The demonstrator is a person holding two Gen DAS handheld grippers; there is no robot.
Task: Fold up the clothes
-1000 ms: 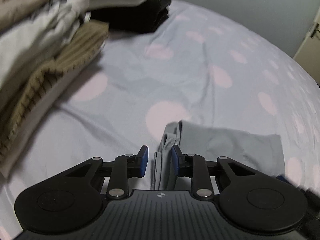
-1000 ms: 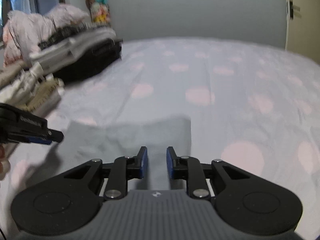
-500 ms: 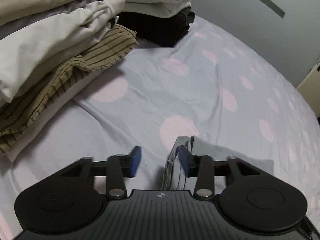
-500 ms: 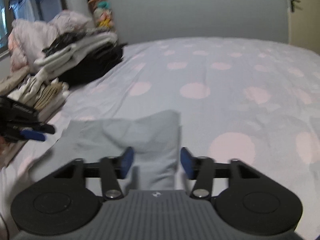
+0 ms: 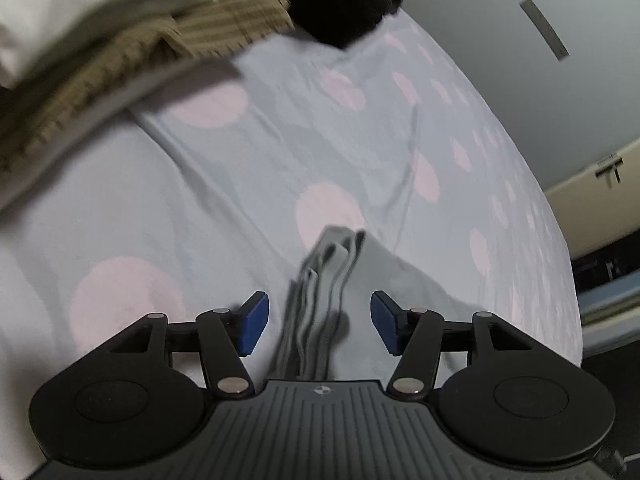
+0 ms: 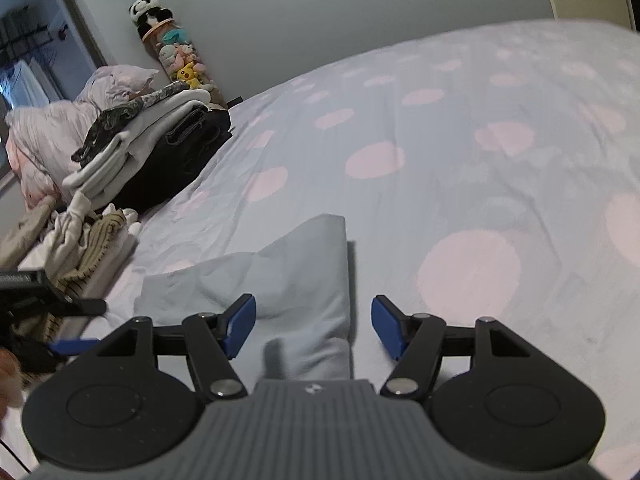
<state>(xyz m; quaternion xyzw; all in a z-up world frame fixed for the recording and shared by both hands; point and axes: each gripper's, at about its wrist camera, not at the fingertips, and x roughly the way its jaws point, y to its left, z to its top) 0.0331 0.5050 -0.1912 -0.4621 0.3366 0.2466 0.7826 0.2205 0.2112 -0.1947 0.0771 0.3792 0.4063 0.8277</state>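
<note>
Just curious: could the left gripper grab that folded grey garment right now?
Probably yes. The left gripper is open, and the grey garment's layered edge lies right between its fingers on the bedsheet, with nothing blocking.

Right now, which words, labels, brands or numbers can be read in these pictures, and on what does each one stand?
None can be read.
Left gripper: pale lettering on its black body, too small and blurred.
Right gripper: a small round emblem on its grey housing, no letters.
Grey garment: no label shows.
</note>
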